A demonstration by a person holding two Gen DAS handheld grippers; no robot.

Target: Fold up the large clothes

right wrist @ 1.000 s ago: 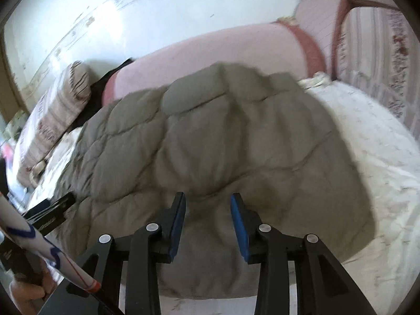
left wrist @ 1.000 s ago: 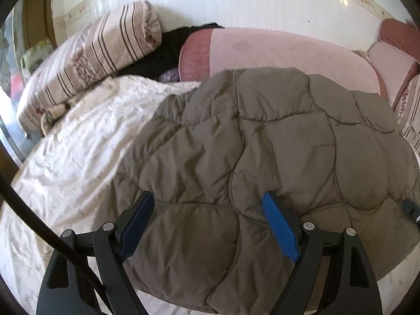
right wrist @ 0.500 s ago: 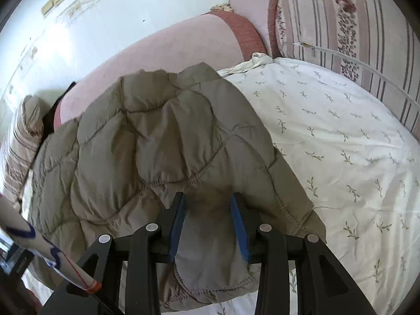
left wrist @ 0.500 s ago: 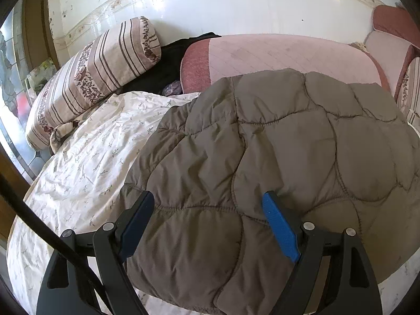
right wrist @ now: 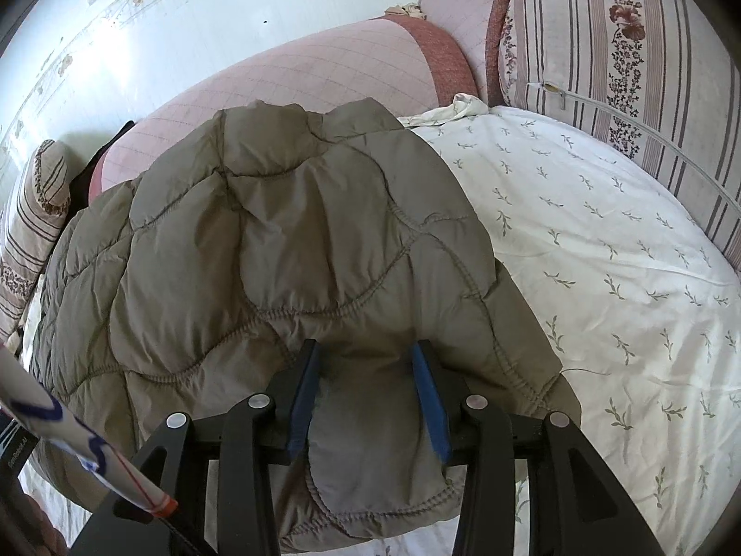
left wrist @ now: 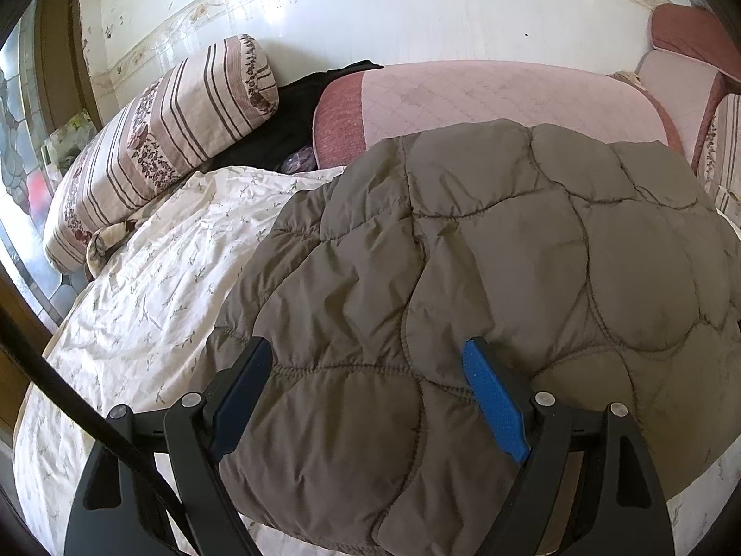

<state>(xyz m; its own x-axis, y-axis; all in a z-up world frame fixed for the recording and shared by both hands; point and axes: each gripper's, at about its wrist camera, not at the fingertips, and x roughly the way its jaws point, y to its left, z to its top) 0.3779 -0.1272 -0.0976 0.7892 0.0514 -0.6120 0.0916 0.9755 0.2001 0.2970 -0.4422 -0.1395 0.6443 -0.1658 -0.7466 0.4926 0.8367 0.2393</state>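
The quilted jacket (left wrist: 486,287) lies spread over the white sheet (right wrist: 602,241), its far edge up against the pink bolster (left wrist: 486,97). To fold it well, take the whole padded hem, not one layer, and carry it over evenly. Left gripper (left wrist: 366,389) hangs angled down, jaws wide, gripping nothing. Right gripper (right wrist: 366,394), angled down at the hem, has just been opening; fabric sits between its jaws, and whether it is gripped I cannot tell.

The jacket (left wrist: 486,278) covers much of the sheet (left wrist: 153,287); its right side runs off the left view's edge; a dark cloth (left wrist: 287,116) is half hidden behind the striped pillow (left wrist: 162,139); the right gripper (right wrist: 368,398) hides some of the jacket's near flap.
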